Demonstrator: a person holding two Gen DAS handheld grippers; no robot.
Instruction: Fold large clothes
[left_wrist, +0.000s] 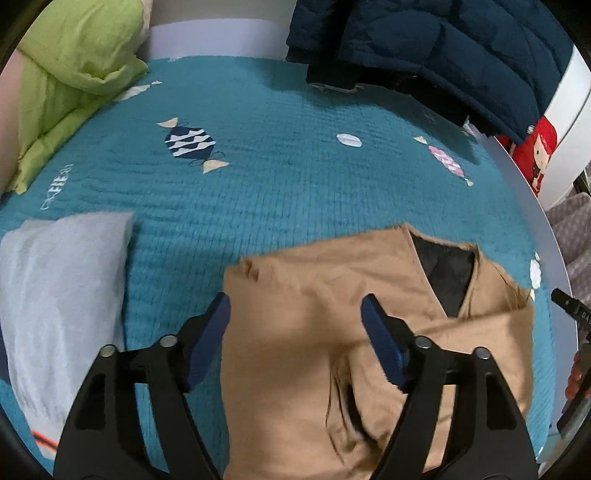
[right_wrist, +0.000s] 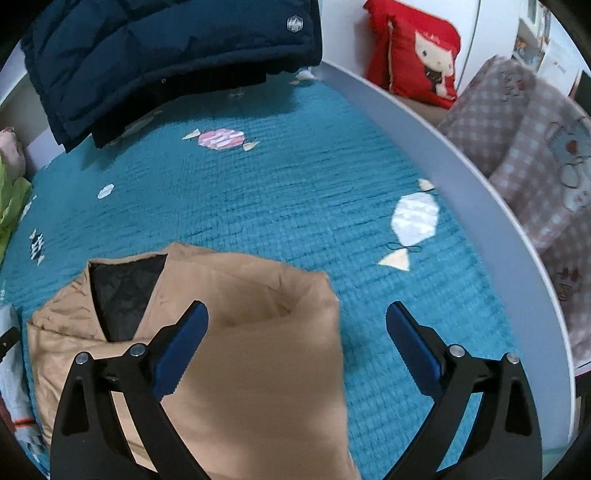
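Note:
A tan jacket (left_wrist: 314, 295) with a black lining at its V-neck lies on the teal quilted bed cover (left_wrist: 258, 184). Its sides are folded in over the front. My left gripper (left_wrist: 295, 314) is open and empty, just above the jacket's left shoulder area. In the right wrist view the same jacket (right_wrist: 258, 350) lies at lower left. My right gripper (right_wrist: 297, 325) is open and empty, over the jacket's right edge and the bed cover (right_wrist: 295, 192).
A folded navy puffer jacket (left_wrist: 424, 48) lies at the far end of the bed. A folded grey garment (left_wrist: 62, 288) lies at left, a green pillow (left_wrist: 66, 74) at far left. A white bed rail (right_wrist: 461, 184), red cushion (right_wrist: 417, 51) and checked blanket (right_wrist: 524, 147) are at right.

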